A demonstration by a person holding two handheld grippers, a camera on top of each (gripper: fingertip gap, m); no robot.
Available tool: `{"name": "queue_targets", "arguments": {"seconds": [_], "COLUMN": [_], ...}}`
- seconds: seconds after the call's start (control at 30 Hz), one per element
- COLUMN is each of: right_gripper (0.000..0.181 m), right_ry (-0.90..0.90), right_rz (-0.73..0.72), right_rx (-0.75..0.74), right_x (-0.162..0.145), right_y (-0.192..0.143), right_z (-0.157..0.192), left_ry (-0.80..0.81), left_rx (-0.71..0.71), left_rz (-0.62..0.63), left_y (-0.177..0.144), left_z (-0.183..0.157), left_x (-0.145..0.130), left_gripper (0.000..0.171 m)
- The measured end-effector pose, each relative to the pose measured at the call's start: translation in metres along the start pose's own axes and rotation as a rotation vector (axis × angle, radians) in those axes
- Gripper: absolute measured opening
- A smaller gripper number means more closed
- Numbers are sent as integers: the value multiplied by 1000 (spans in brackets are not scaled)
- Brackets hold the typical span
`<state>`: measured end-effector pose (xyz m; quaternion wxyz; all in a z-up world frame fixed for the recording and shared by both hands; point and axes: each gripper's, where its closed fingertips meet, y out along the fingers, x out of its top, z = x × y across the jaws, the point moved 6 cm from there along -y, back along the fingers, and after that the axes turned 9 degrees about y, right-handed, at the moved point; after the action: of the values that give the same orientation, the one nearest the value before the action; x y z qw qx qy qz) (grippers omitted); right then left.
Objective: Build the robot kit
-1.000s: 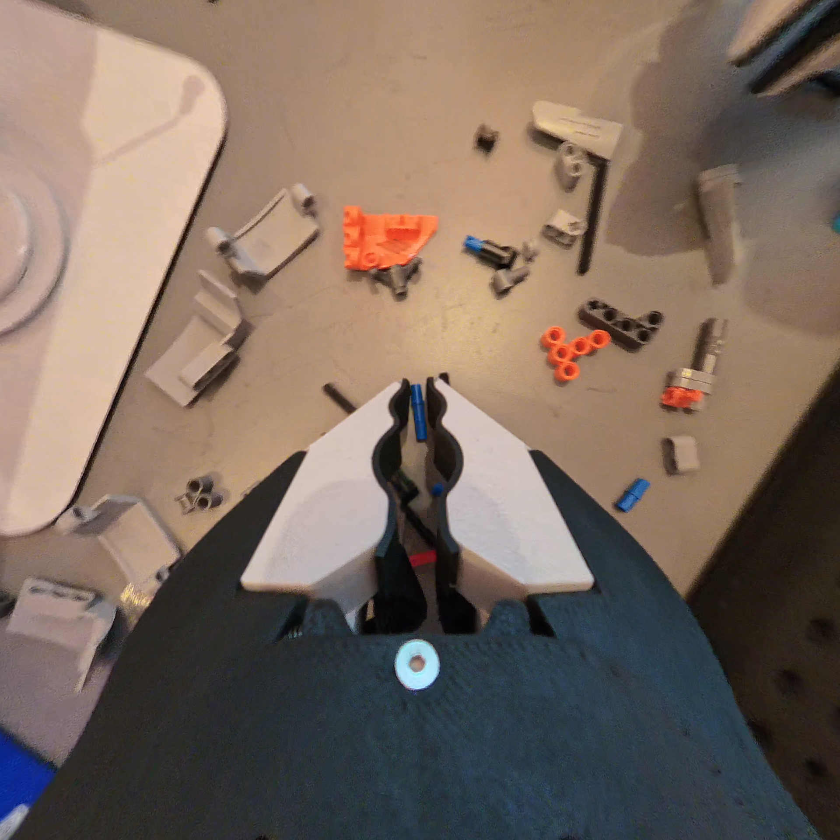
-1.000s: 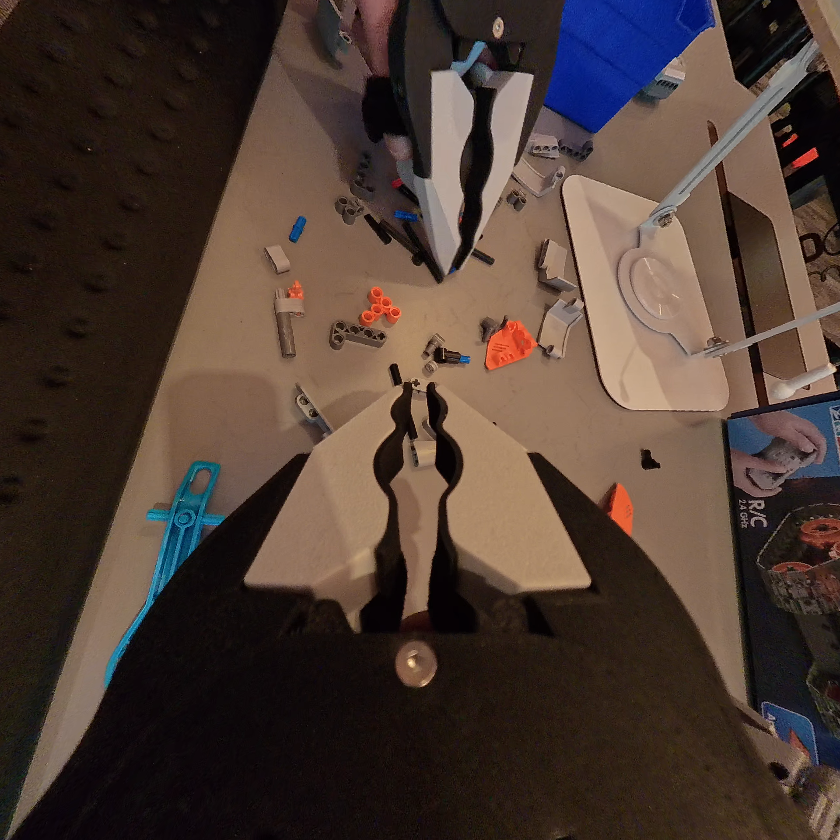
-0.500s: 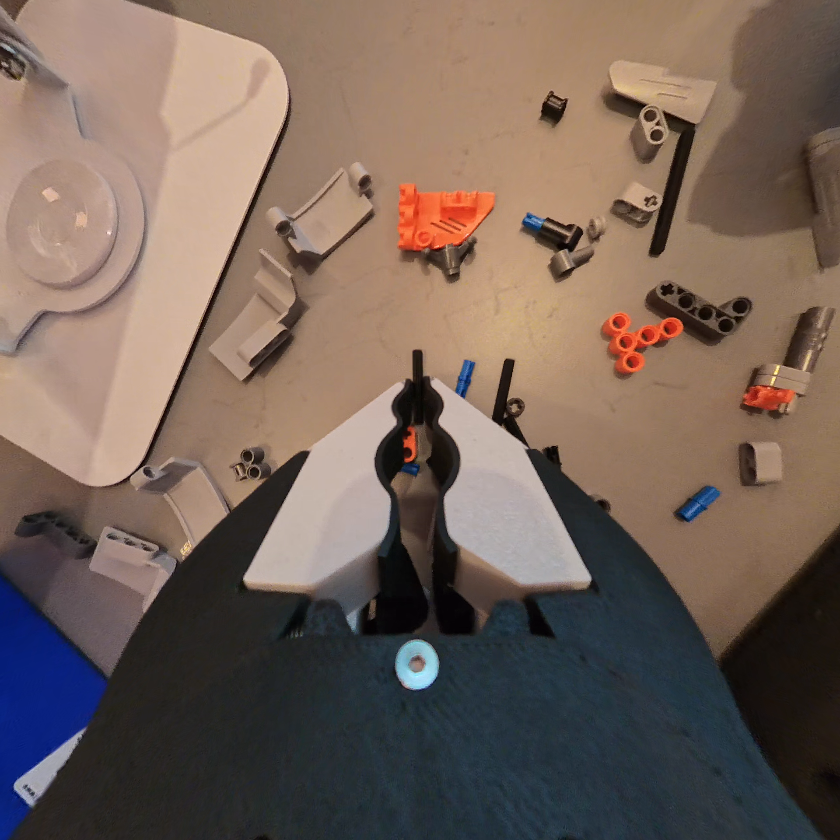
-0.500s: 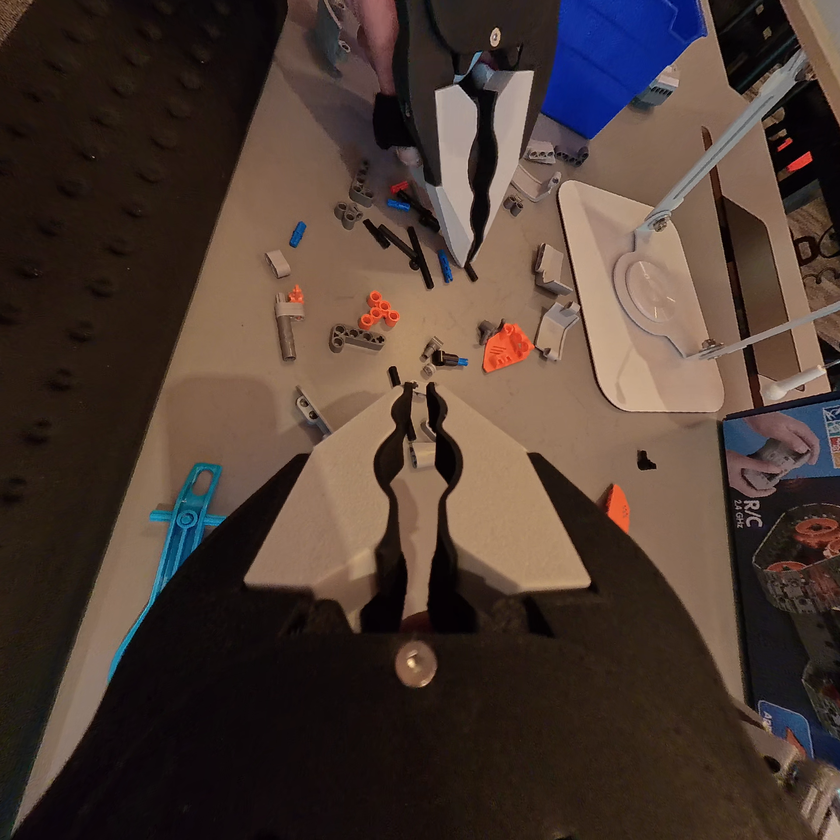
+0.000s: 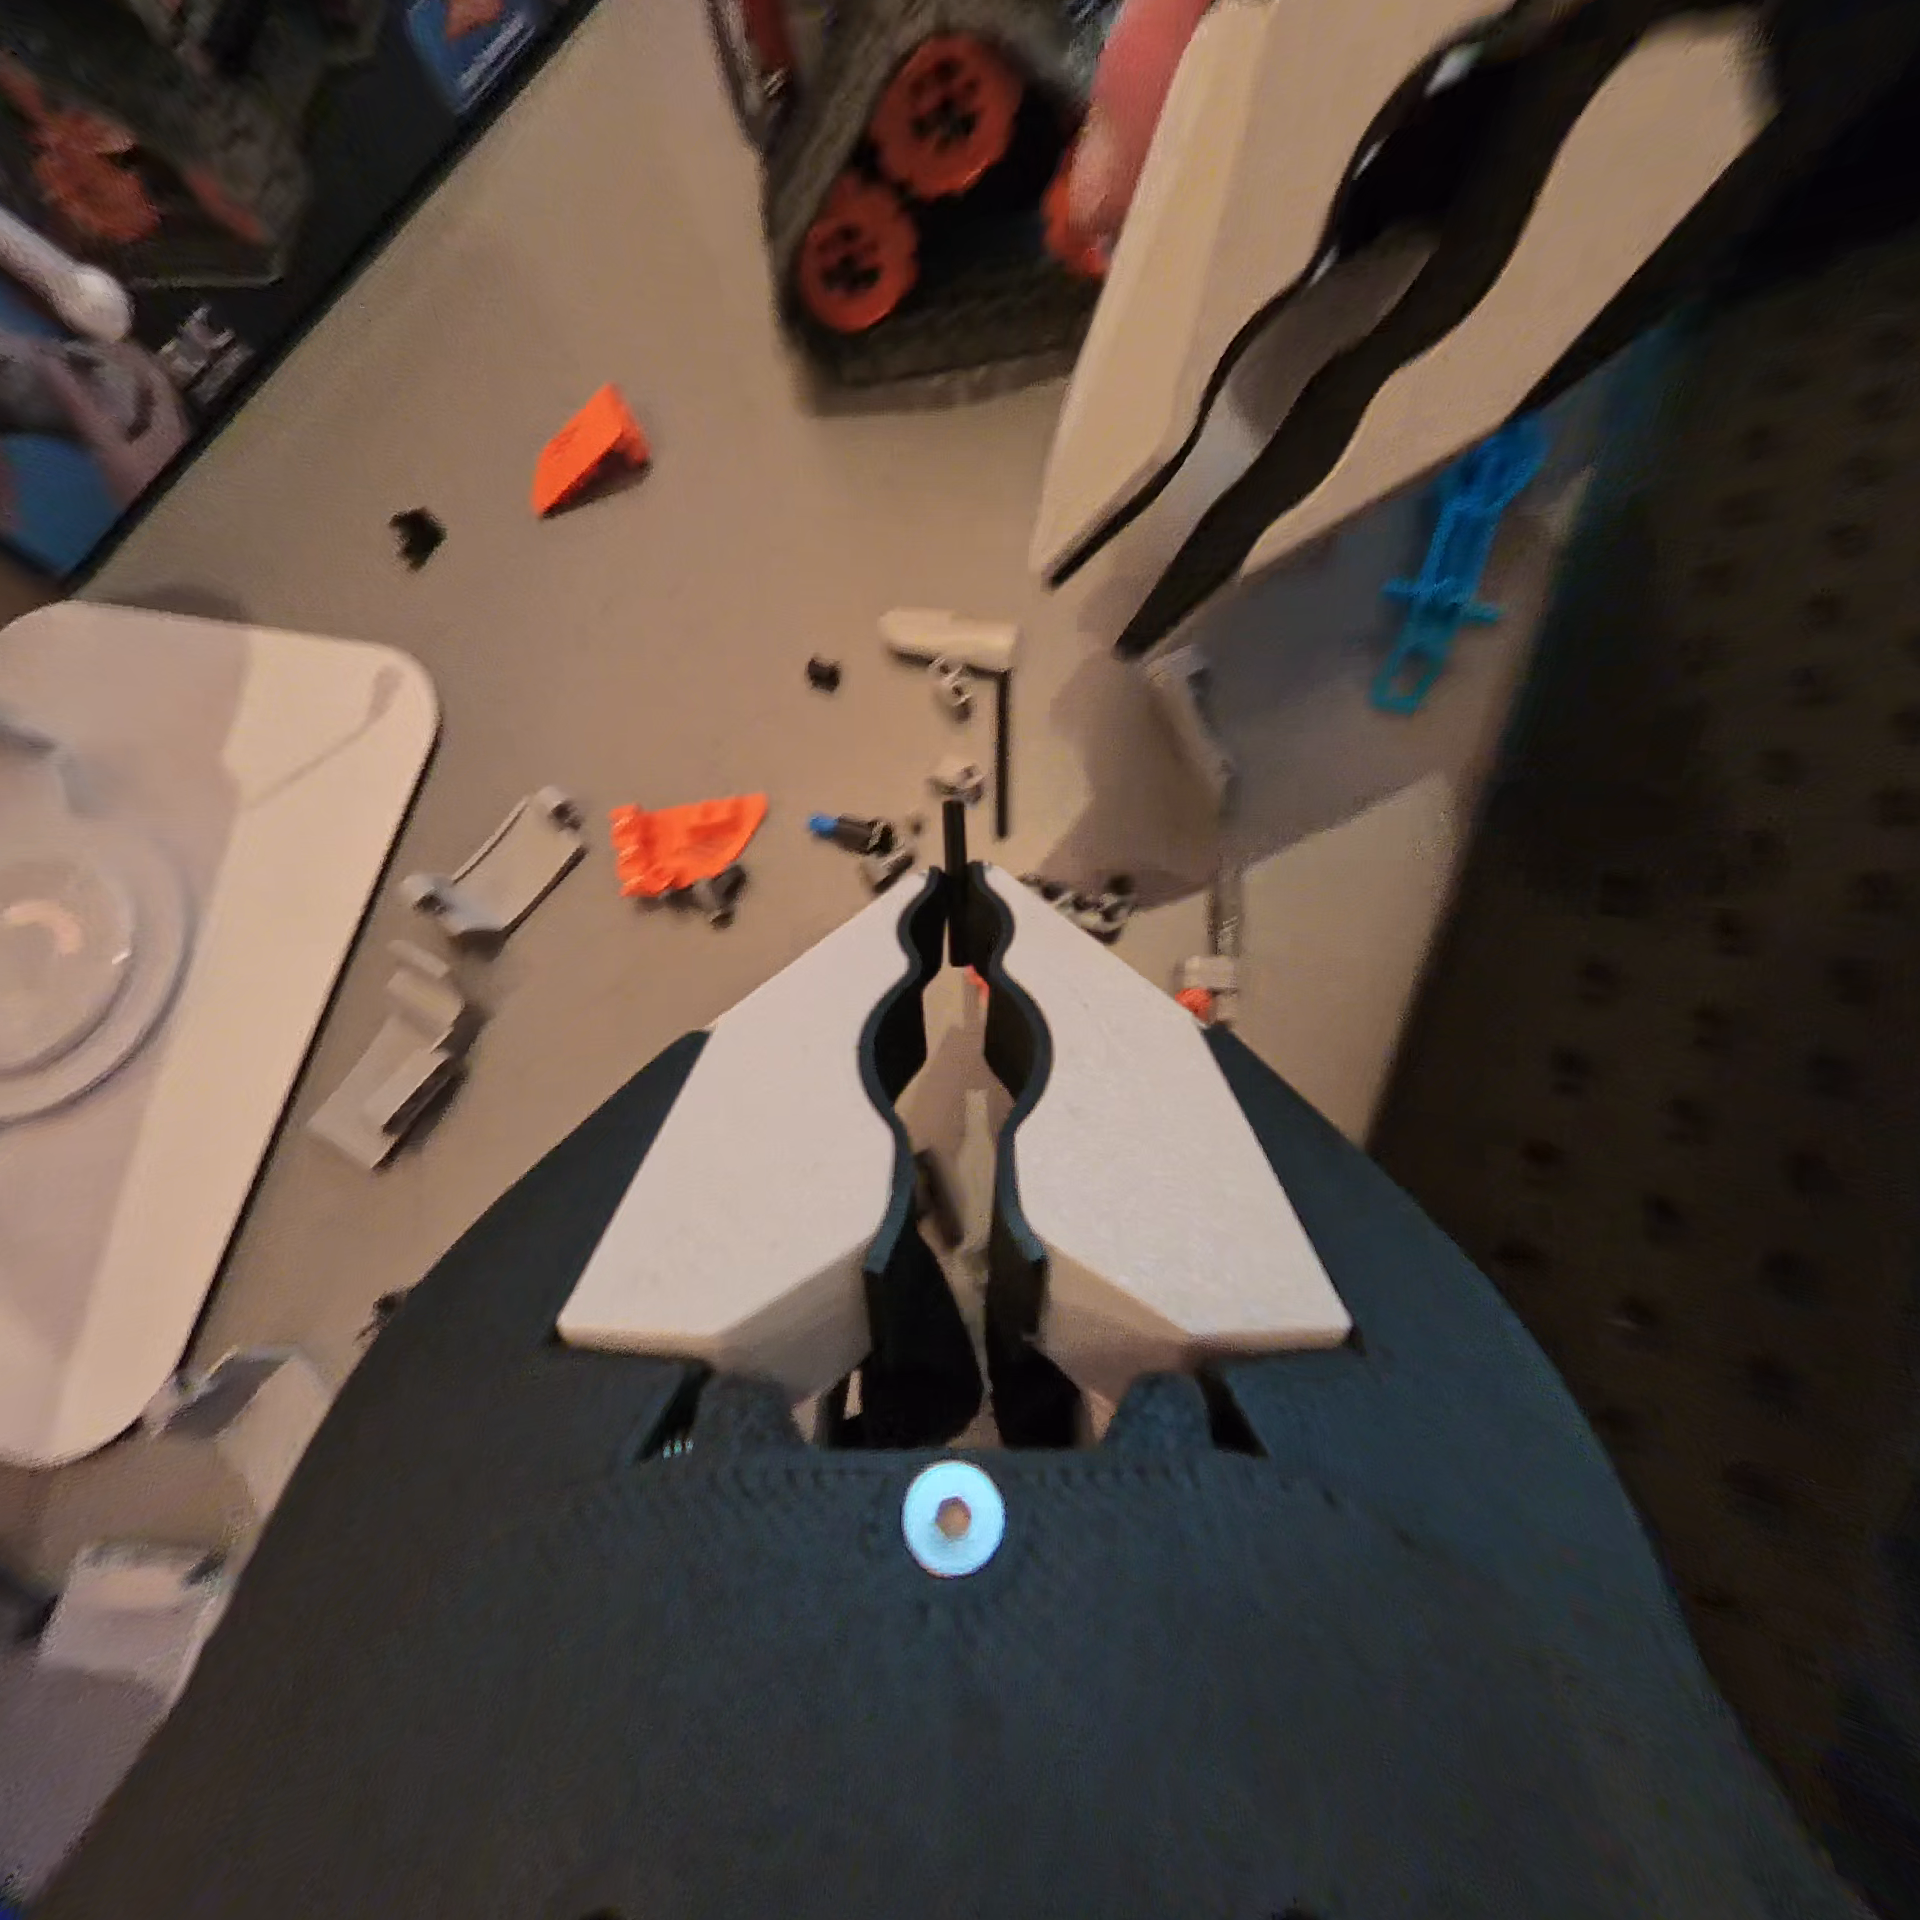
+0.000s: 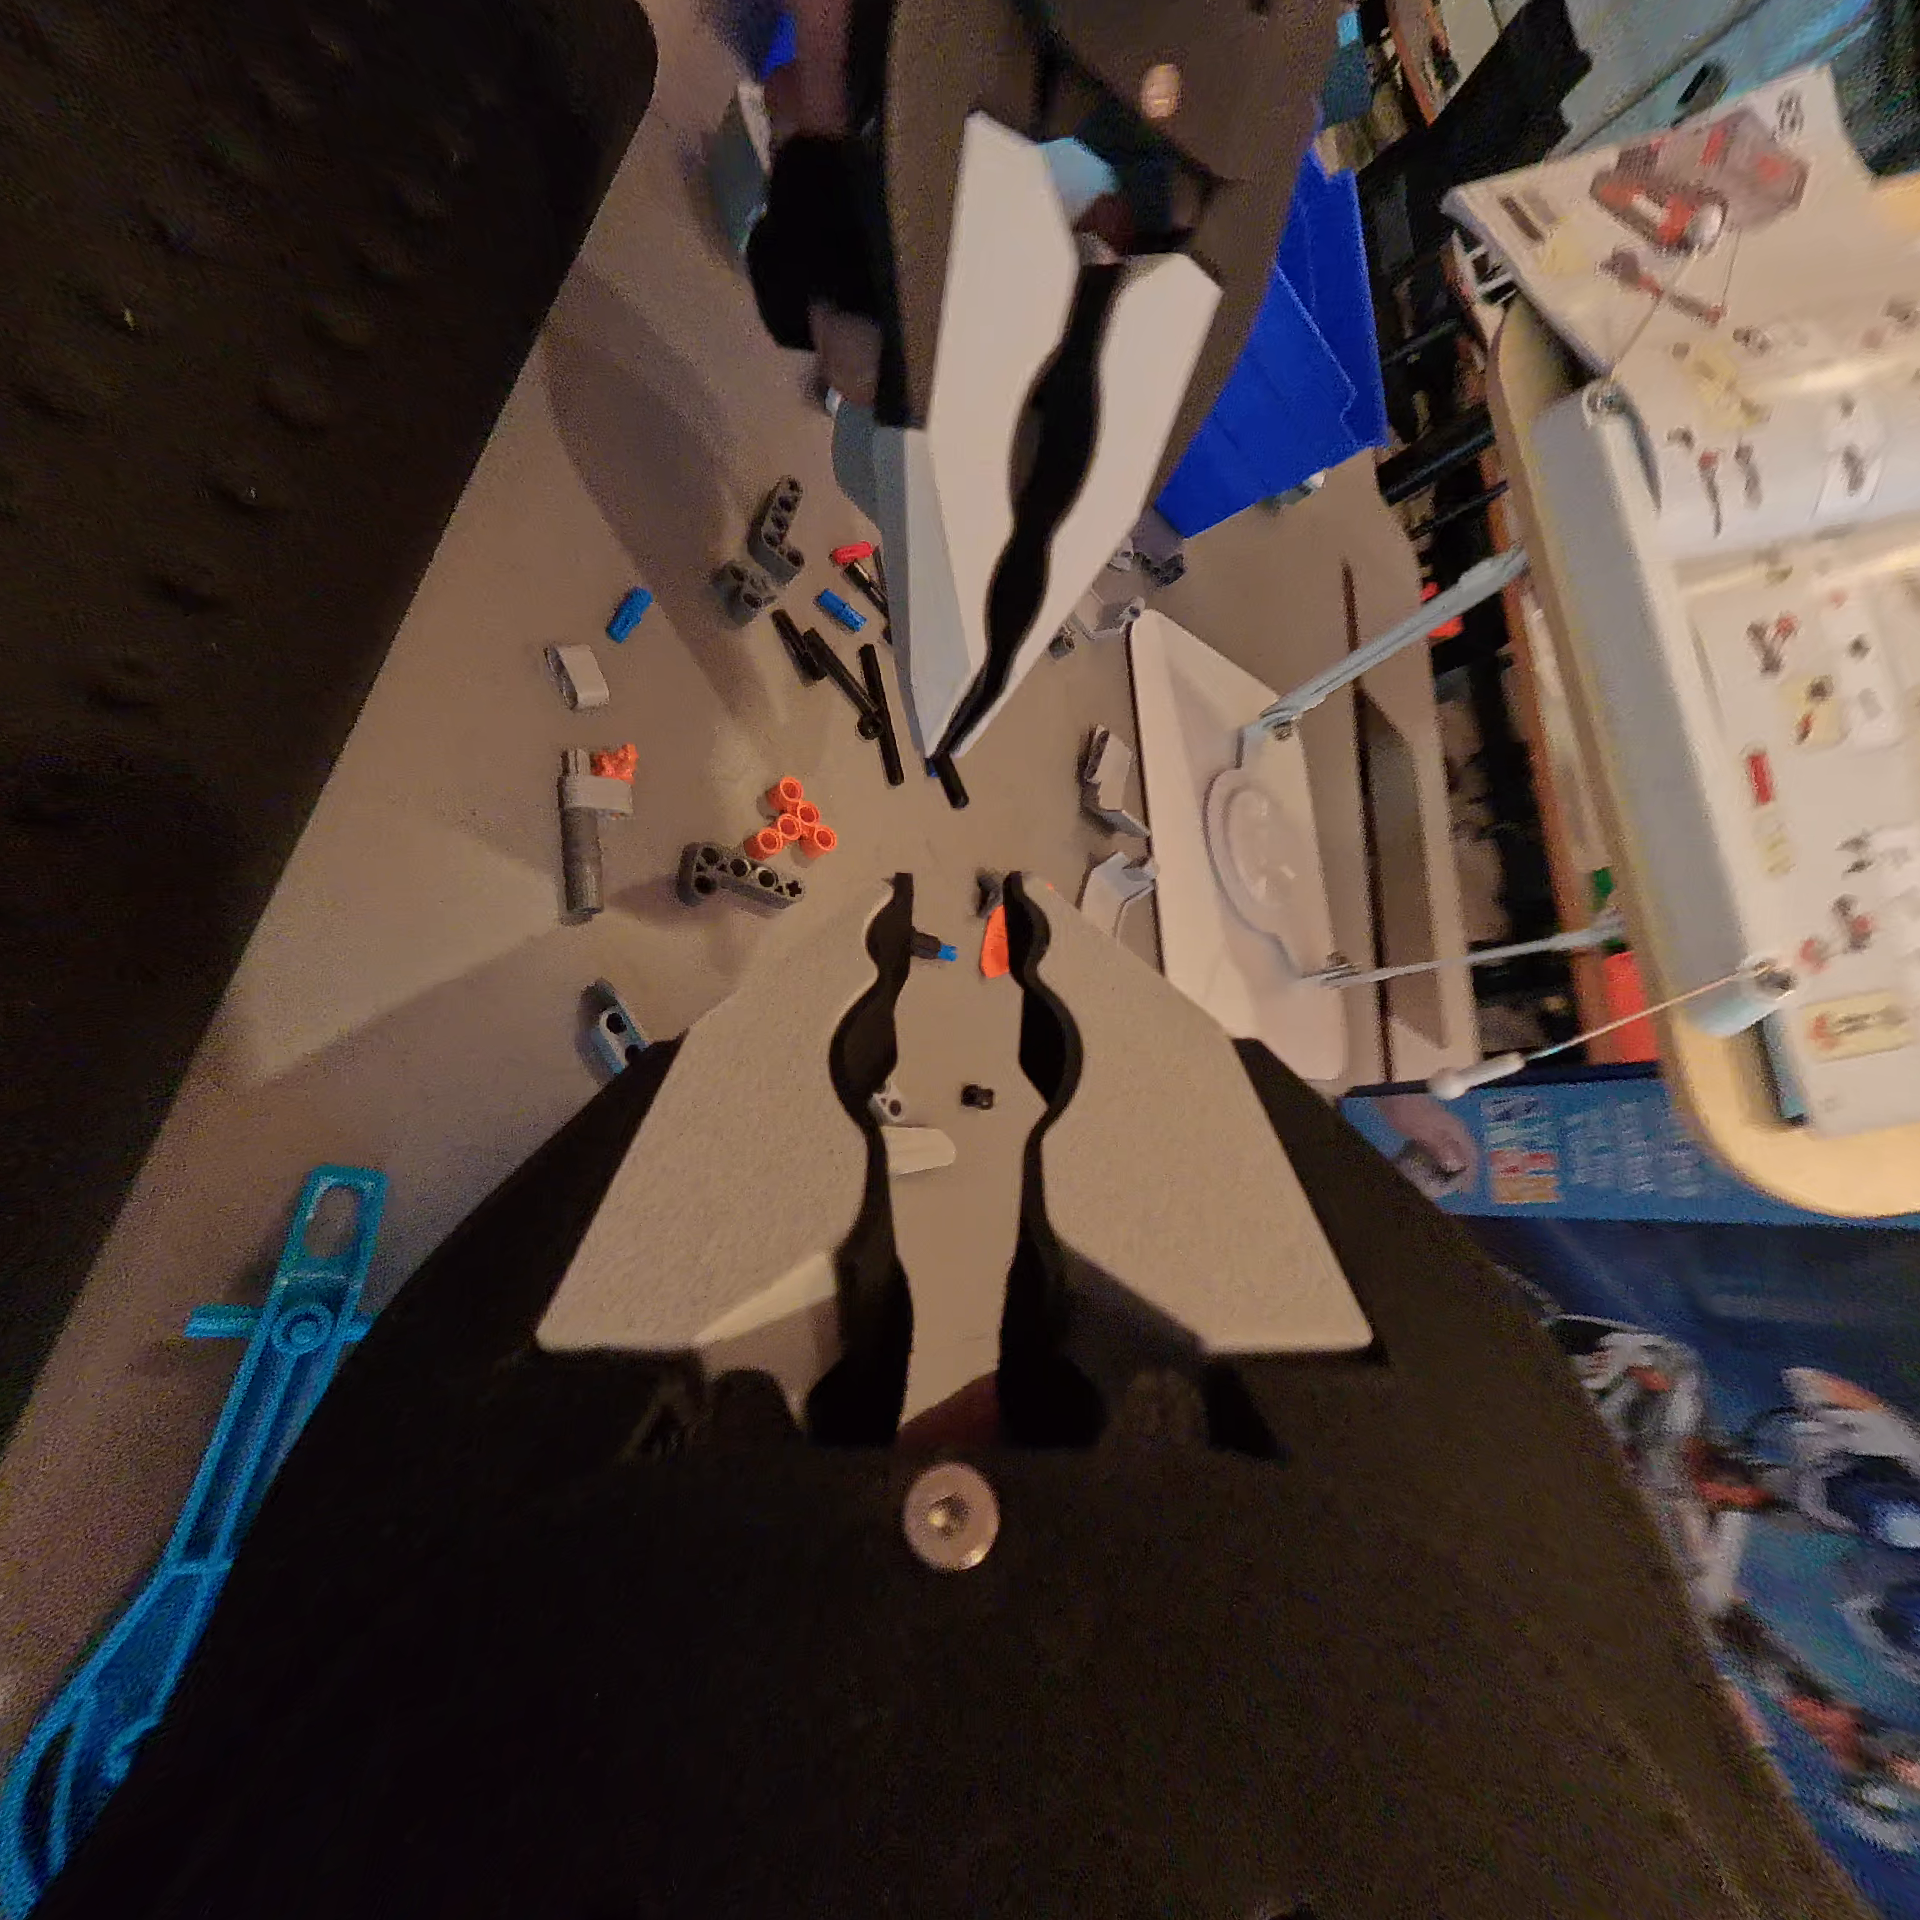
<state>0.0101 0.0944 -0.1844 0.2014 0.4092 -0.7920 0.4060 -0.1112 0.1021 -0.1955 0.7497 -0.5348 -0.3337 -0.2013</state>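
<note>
My left gripper (image 5: 954, 885) is shut on a short black pin (image 5: 953, 836) that sticks out past its tips, held above the grey table. In the right wrist view it hangs tip-down at the top (image 6: 943, 756), with the pin (image 6: 952, 787) at its tips. My right gripper (image 6: 956, 885) is open and empty, a little above the table, its tips pointing at the left gripper's tips. It also shows at the upper right of the left wrist view (image 5: 1101, 603). Below lie an orange panel (image 5: 688, 847) and a blue-tipped black pin (image 6: 932, 948).
Loose parts lie on the table (image 5: 623, 644): black axles (image 6: 875, 698), an orange connector (image 6: 795, 821), a dark L-beam (image 6: 738, 875), grey panels (image 5: 499, 868). A white stand base (image 5: 208, 935), a blue bin (image 6: 1278, 416), a box (image 6: 1662, 1371), a teal tool (image 6: 260, 1403) and a black mat (image 6: 208, 416) surround them. Tip to tip, the grippers are about 5 cm apart. Between my left fingertips and the orange connector (image 6: 795, 821) there is roughly 6 cm.
My left gripper closed on the black pin, lifted it off the table and tilted up towards the right gripper. My right gripper opened wider and moved forward.
</note>
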Motion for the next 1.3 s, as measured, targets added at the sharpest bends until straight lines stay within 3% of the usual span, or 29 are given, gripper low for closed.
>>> {"name": "queue_targets", "arguments": {"seconds": [0.17, 0.5, 0.67, 0.9, 0.97, 1.07, 1.3], "right_gripper": [20, 1, 0, 0, 0, 0, 0], "right_ry": [-139, -163, -50, 94, 123, 142, 154], "right_rz": [24, 22, 94, 115, 116, 119, 96], "right_rx": [-26, -6, 170, 272, 292, 314, 298], "right_x": [5, 3, -13, -21, -23, -26, -25], "right_y": [6, -1, -3, -9, -9, -7, -10], "right_z": [13, 15, 25, 25, 27, 30, 25], "left_ry": [-17, -66, 43, 217, 248, 257, 312], "left_rx": [-131, -201, -146, -129, -121, -105, 25], "left_rz": [-94, -149, -9, 166, 210, 203, 139], "left_y": [-1, 7, 9, 37, 44, 47, 44], "left_z": [-16, -25, -35, -65, -68, -72, -71], "left_x": [26, 37, 14, -6, -10, -8, -4], "left_gripper": [1, 2, 20, 26, 20, 5, 5]}}
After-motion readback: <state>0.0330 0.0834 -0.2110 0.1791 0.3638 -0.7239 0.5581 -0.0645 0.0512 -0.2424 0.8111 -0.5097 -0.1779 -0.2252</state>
